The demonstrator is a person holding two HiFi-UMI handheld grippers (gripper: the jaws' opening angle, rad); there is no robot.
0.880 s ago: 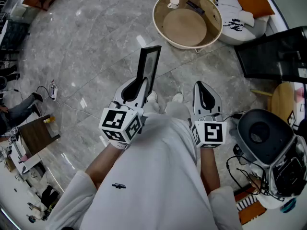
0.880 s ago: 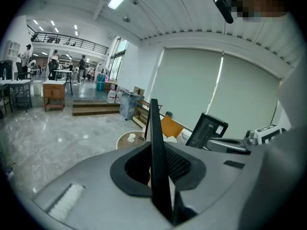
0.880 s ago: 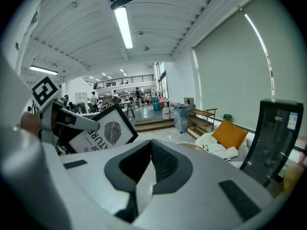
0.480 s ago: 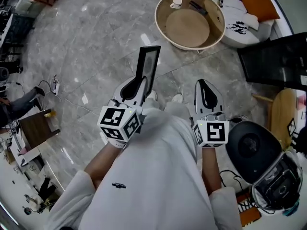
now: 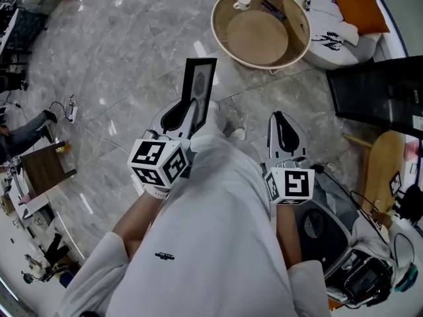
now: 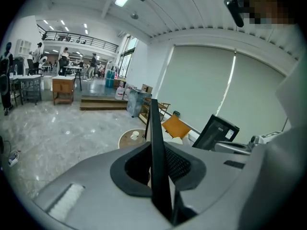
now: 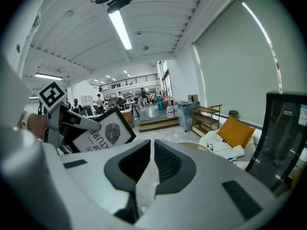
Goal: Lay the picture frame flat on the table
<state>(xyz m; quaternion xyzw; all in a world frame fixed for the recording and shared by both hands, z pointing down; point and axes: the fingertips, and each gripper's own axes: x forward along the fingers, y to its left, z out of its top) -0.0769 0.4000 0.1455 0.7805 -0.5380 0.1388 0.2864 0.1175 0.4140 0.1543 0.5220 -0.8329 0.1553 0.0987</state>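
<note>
One picture frame [image 5: 199,88], black, clamped upright and edge-on in the left claw [image 5: 193,111], centre of head view. Long axis points up-frame toward the round worktop [image 5: 215,28], well apart. Right claw [image 5: 280,121] closed, empty, lower right.

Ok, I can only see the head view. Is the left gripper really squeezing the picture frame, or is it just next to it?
Observer: Squeezing it. In the left gripper view, the left gripper is clamped on the thin black edge of the picture frame, one jaw on each side.
Operator: What's the picture of? It's too slanted for me.
Observer: The right gripper view shows its front: a dark leaf on white, with big letters beside it.
Operator: And is anything hiding inside the right gripper?
Observer: No. The right gripper has its jaws together with nothing between them.
</note>
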